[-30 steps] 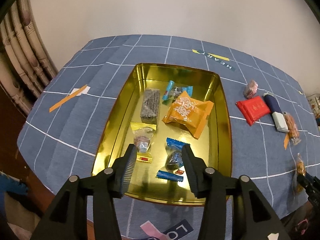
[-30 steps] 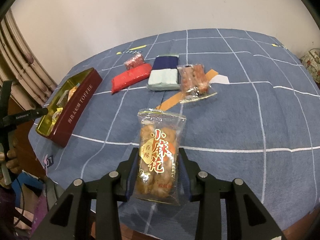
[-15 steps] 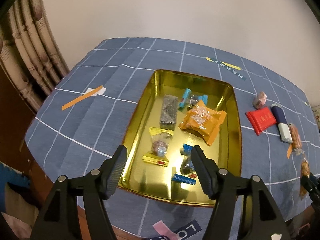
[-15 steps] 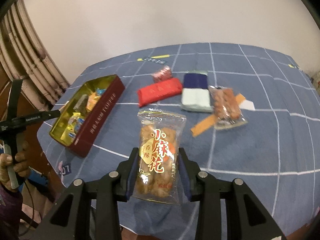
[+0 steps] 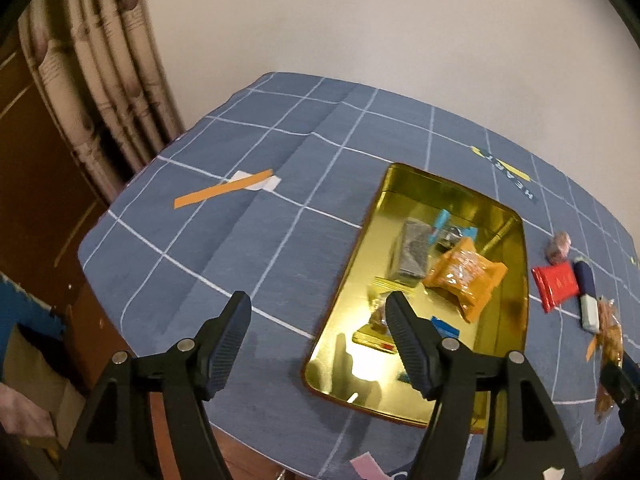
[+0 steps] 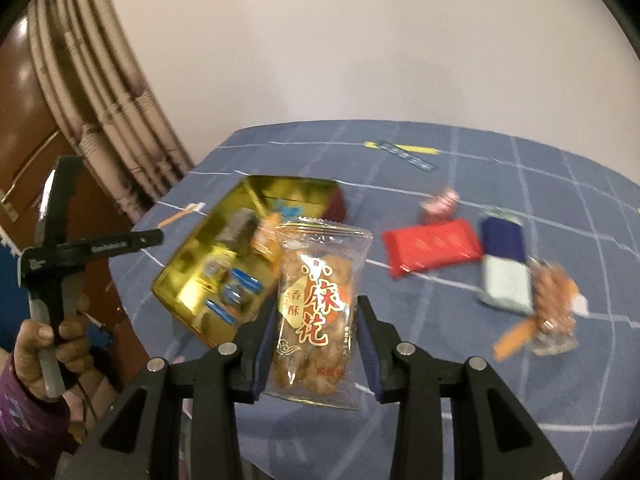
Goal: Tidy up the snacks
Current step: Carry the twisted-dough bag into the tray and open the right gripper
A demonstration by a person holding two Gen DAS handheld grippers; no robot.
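- Right gripper [image 6: 316, 332] clamped tight on clear snack packet [image 6: 317, 312], held upright between the pads, above the table.
- Gold tin [image 6: 176, 276] lies ahead-left of it; carry packet over the rim, lower into a bare patch, then release.
- Left gripper [image 5: 316, 336]: jaws opening, about half wide, nothing between them; tin just right of it.

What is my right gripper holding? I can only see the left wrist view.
Observer: The right gripper is shut on a clear packet of fried twists, upright between the jaws.
Operator: Any print on it?
Observer: Large red characters on the front.
Operator: Where is the tin from there?
Observer: The gold tin lies behind and left of the packet, which hides its near right corner.
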